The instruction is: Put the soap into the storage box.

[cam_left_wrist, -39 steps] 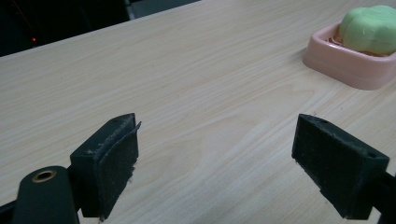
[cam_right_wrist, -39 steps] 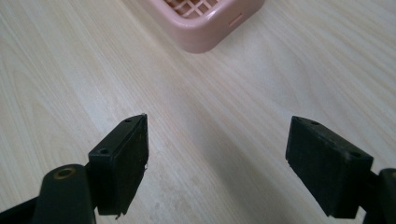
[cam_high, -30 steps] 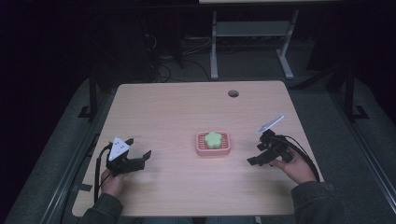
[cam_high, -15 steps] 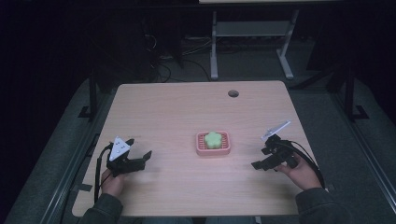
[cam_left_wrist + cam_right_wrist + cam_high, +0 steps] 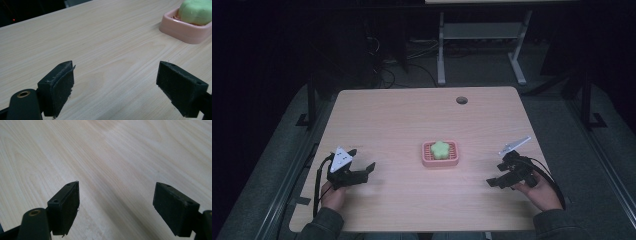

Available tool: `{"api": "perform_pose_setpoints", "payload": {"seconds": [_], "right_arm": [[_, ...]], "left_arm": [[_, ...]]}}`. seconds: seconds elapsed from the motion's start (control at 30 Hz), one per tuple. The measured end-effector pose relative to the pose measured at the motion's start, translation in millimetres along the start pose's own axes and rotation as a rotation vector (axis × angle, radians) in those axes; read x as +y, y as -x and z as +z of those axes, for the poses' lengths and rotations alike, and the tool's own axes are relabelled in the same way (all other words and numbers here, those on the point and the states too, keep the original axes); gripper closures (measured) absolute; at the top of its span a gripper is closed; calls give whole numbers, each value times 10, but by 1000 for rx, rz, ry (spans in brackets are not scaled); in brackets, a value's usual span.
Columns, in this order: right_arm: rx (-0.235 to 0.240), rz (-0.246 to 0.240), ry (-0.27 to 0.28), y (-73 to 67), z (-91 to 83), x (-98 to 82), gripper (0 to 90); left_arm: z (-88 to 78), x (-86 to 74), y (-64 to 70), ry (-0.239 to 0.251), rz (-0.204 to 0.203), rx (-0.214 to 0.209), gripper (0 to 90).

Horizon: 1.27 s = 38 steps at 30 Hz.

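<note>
I am holding my left gripper (image 5: pixel 362 172) and right gripper (image 5: pixel 498 181) wide apart, empty. The green soap (image 5: pixel 441 149) (probably slippery) is sitting in its pink dish (image 5: pixel 426 156); I'd pinch its sides.

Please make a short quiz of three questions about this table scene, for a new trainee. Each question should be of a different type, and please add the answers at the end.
1. True or false: the left claw is closed on the green soap.
2. Multiple choice: where does the green soap lie? A) on the bare table; B) in the pink dish; C) between the jaws of the right claw.
3. Fill in the missing word: in its own gripper view, the right claw has its jaws wide ____ over bare wood.

Key
1. False: its jaws are open and empty, and the soap is apart from them.
2. B.
3. open.
</note>
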State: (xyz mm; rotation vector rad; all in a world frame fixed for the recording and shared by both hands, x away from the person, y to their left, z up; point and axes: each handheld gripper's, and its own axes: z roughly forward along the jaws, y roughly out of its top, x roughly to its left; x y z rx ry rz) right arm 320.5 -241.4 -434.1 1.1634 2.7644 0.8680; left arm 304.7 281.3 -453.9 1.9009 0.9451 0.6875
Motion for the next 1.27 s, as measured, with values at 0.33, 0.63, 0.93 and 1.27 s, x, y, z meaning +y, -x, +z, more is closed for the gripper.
{"api": "perform_pose_setpoints", "payload": {"seconds": [0.33, 0.63, 0.93, 1.27], "right_arm": [[0, 22, 20, -12, -35, -163, 209], [-1, 31, 44, -28, -39, -300, 210], [1, 50, 82, -90, -44, -428, 210], [-38, 53, 160, -206, -83, -534, 209]], "left_arm": [[8, -4, 8, -5, 9, -9, 142], [14, -4, 20, -12, 20, -15, 143], [30, -9, 35, -17, 27, -21, 142], [57, -8, 58, -21, 47, -28, 142]]}}
